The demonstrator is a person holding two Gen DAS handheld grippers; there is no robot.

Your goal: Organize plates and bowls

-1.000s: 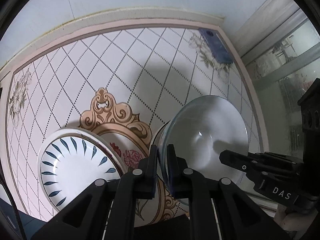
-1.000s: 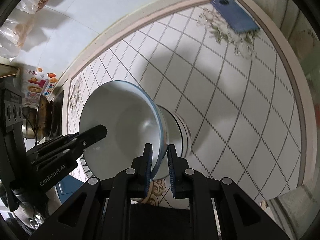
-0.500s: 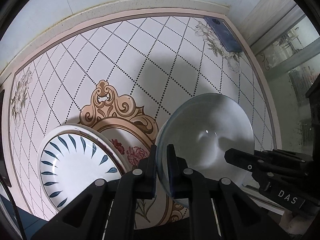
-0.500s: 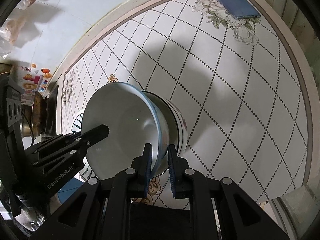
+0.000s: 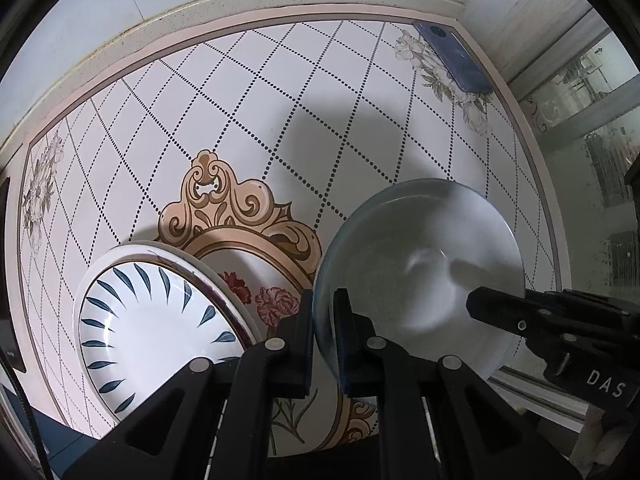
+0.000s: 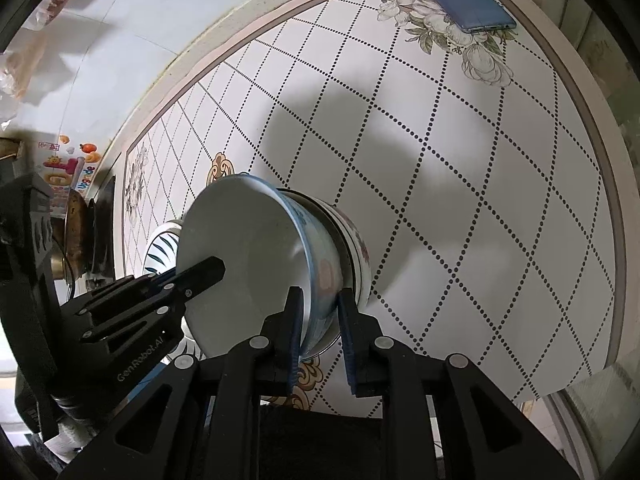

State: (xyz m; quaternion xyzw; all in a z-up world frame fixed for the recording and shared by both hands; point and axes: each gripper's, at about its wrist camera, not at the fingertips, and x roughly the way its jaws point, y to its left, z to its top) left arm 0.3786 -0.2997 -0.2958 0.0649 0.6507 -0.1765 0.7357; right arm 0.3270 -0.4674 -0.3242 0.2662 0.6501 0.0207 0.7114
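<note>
I see the white bowl (image 6: 248, 264) sitting nested in another bowl (image 6: 352, 248) on the tiled surface (image 6: 460, 200), its mouth opening upward toward my cameras. My left gripper (image 5: 323, 340) is clamped on the bowl's rim at one side. My right gripper (image 6: 320, 340) straddles the opposite rim, its jaws opening and its pads clear of the wall between them. "GenRobot.AI" reads on the left gripper, "DAS" on the right. A leaf-patterned plate (image 5: 156, 332) lies just beside the bowls.
</note>
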